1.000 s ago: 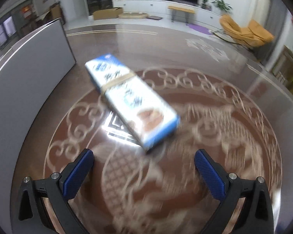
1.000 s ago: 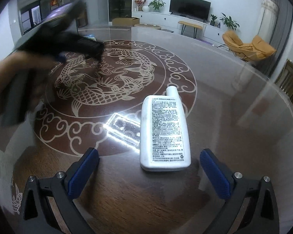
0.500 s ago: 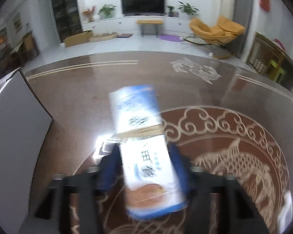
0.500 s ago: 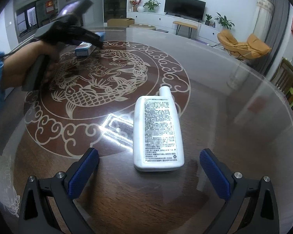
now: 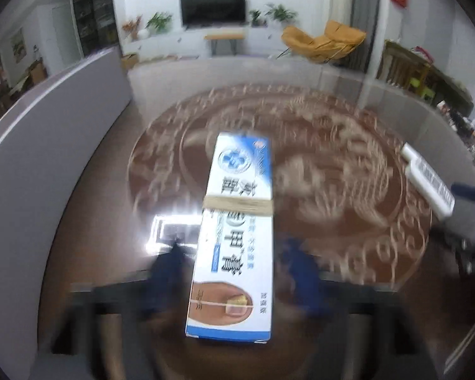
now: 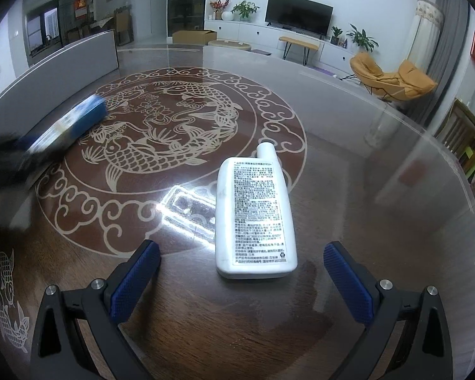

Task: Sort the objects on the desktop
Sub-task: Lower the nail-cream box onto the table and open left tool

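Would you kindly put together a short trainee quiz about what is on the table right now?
1. True or false: the white bottle lies flat on the table, its cap pointing away from the right gripper.
2. What wraps the middle of the blue-and-white box? A: a tan band. B: a red ribbon. C: a metal clip.
3. Fill in: the right gripper's fingers stand ___, one on each side of the white bottle, not touching it.

Key: 1 true; 2 A; 3 open.
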Available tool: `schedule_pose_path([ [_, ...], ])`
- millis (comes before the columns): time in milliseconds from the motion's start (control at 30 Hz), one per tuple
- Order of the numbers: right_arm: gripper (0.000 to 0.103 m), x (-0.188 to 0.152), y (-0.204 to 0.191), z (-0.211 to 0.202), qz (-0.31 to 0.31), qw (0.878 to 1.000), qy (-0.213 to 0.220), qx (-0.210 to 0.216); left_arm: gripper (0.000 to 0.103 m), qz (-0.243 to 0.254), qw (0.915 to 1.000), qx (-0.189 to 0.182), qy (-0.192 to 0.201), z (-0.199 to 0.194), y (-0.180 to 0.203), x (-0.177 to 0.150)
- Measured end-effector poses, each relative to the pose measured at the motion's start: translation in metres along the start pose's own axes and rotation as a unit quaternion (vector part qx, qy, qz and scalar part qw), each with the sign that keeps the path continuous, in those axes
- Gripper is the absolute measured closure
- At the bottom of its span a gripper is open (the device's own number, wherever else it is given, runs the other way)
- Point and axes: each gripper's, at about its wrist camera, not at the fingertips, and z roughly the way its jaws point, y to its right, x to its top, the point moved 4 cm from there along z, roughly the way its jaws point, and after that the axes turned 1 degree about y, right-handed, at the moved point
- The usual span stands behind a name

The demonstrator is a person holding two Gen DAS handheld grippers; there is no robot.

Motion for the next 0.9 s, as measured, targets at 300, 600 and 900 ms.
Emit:
schedule_pose_path([
  [300,0.000,-0.0008,-0.0038,-0.0007,-0.004,1.000,0.001,-0.001,0.000,-0.005,1.0000,-0.005,-0.003,0.0043,-0.0002,0.0045],
  [600,0.000,-0.0016,-0.0029,-0.0006,-0.002,1.000,0.000,0.001,0.000,-0.005,1.0000,-0.005,-0.002,0.0053,-0.0006,0.0038],
  [900,0.000,-0.0021,-0.0018,-0.0014,-0.002,1.000,0.000,0.000,0.000,-0.006,1.0000,-0.005,-0.003,0.0054,-0.0009,0.0041],
])
